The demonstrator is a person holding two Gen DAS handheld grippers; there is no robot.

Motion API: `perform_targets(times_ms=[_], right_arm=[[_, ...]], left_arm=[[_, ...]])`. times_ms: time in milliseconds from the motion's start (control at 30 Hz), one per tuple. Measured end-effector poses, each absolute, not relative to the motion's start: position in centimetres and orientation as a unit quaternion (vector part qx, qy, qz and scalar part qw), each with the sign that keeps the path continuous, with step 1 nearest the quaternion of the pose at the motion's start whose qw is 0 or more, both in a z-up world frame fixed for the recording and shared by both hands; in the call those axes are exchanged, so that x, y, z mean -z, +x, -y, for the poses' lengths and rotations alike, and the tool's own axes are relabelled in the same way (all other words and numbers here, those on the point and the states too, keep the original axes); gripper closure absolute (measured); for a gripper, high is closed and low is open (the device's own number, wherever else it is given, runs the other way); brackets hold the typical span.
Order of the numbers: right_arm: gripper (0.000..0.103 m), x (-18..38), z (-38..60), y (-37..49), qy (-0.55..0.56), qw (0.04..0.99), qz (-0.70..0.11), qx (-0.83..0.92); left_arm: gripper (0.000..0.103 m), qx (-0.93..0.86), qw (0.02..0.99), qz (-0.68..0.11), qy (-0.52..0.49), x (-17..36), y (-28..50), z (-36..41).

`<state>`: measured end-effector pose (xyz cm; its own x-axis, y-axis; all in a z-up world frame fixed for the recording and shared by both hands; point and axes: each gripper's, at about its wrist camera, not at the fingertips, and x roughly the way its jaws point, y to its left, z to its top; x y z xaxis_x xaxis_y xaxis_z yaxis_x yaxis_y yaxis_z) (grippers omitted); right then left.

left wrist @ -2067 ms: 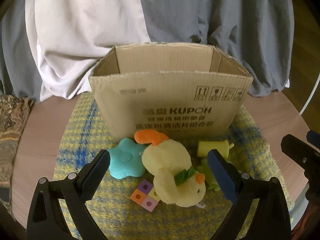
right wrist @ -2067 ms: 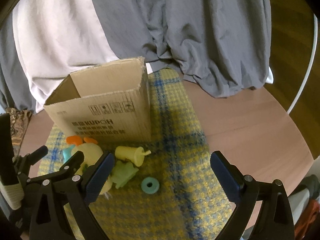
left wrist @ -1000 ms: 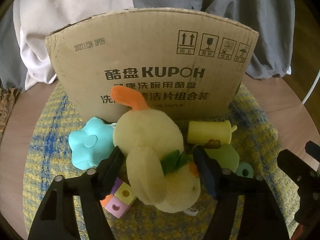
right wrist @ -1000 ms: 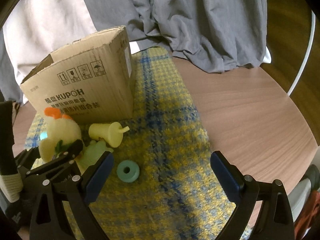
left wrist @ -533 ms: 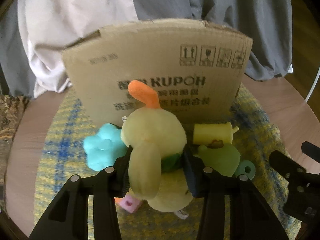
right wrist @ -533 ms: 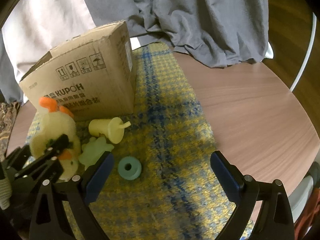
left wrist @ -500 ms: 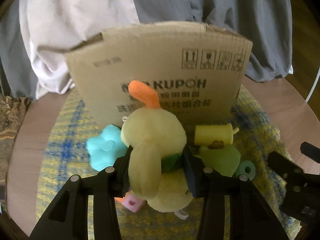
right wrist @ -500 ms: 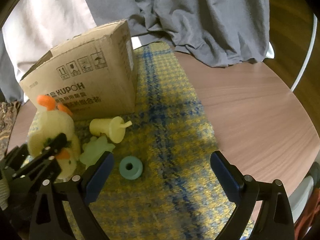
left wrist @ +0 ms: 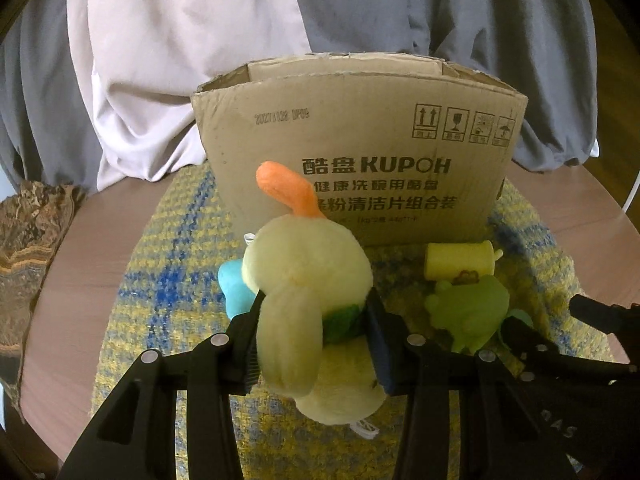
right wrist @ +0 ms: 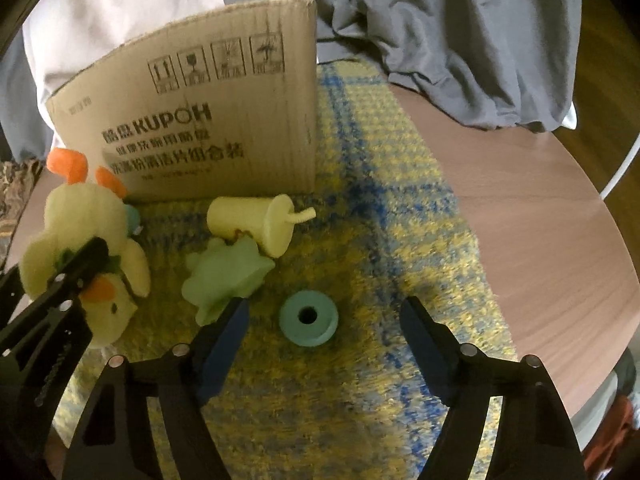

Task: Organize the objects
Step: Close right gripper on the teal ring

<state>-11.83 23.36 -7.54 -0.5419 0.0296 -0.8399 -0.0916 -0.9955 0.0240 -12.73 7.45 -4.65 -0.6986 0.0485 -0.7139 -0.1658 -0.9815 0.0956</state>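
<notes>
Your left gripper point(left wrist: 314, 326) is closed on the pale yellow plush chick with orange feet point(left wrist: 308, 280): its two dark pads press into the toy's green collar from both sides. The chick hangs head down toward you, one orange foot pointing up in front of the brown cardboard box with the KUPOH print point(left wrist: 360, 148). From the right wrist camera, the same chick point(right wrist: 80, 248) appears at the left edge, with the left gripper's finger point(right wrist: 76, 268) across its neck.

Your right gripper point(right wrist: 324, 324) is wide open and holds nothing. Its blue-padded fingertips stand on either side of the small teal rubber ring with a hole point(right wrist: 308, 316), which lies flat on the yellow and blue woven cloth point(right wrist: 380, 208); the pads do not touch it.

Just beside the ring lies the light green soft turtle-shaped toy point(right wrist: 224, 276), and it touches the pale yellow toy cup with a straw point(right wrist: 256, 224), which lies on its side near the corner of the box. Behind the chick, in the left view, a part of the turquoise star-shaped toy point(left wrist: 234, 288) is visible on the cloth.

The box stands upright and open at the top, on the cloth, which covers the round wooden table point(right wrist: 540, 220). Grey and white fabric point(left wrist: 200, 32) hangs behind the box.
</notes>
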Motion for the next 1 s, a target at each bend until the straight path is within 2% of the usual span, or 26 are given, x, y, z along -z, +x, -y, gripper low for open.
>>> perform_targets(times_ms=[100, 267, 400, 533, 600, 667, 1000], right_arm=[[0.030, 7.9, -23.2, -12.0, -0.481, 0.035, -0.030, -0.875], [0.045, 9.2, -22.6, -12.7, -0.494, 0.027, -0.030, -0.869], [0.046, 10.3, -22.5, -13.0, -0.503, 0.022, -0.041, -0.863], [0.061, 10.2, -22.6, -12.8, -0.498, 0.023, -0.044, -0.865], [0.062, 10.1, -22.8, -12.7, -0.497, 0.022, -0.047, -0.866], [0.069, 10.0, -23.0, -12.6, -0.495, 0.025, -0.049, -0.867], [0.069, 9.0, -24.0, -12.1, -0.483, 0.031, -0.060, -0.873]], left_arm=[[0.059, -0.918, 0.060, -0.075, -0.384, 4.7, -12.6, -7.5], [0.059, -0.919, 0.055, -0.072, -0.384, 4.9, -12.7, -7.7], [0.059, -0.919, 0.055, -0.074, -0.383, 5.0, -12.7, -7.8], [0.059, -0.919, 0.055, -0.076, -0.383, 5.1, -12.6, -7.9], [0.059, -0.919, 0.056, -0.074, -0.384, 5.1, -12.6, -7.8], [0.059, -0.919, 0.055, -0.074, -0.384, 5.1, -12.5, -7.8], [0.059, -0.917, 0.058, -0.070, -0.387, 4.7, -12.3, -7.8]])
